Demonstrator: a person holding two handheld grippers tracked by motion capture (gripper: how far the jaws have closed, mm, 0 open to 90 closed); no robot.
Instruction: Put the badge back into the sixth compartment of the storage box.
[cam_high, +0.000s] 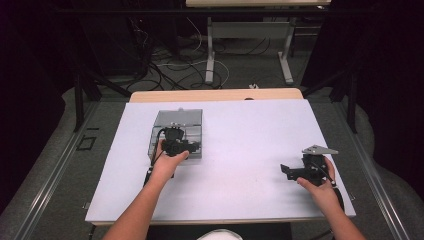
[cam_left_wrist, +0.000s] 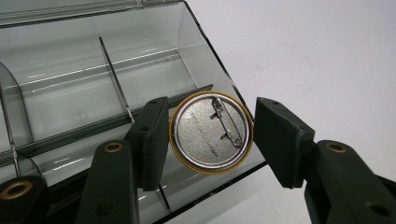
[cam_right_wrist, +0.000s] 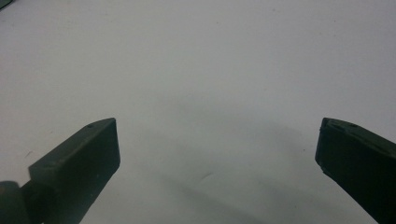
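The pin badge (cam_left_wrist: 211, 132) sits between the pads of my left claw (cam_left_wrist: 210, 140), back side up, its safety pin showing; the pads press on its gold rim from either side, so I am gripping it by the edge. It hangs just above the near right corner of the clear divided box (cam_left_wrist: 140, 60), which lies on the left part of the white table (cam_high: 240, 150).

I judge the step in hand to be carrying the badge to or from that box; which of the two I cannot tell. If it is going in, the next move calls for shifting a little farther over a compartment, lowering, then spreading the pads so the badge drops flat and does not catch on a divider.

The compartments I can see through the box are bare: nothing lies in them, as far as the clear walls let me judge.

My right claw (cam_right_wrist: 217, 154) is spread wide over bare table, well apart on the right, holding nothing.
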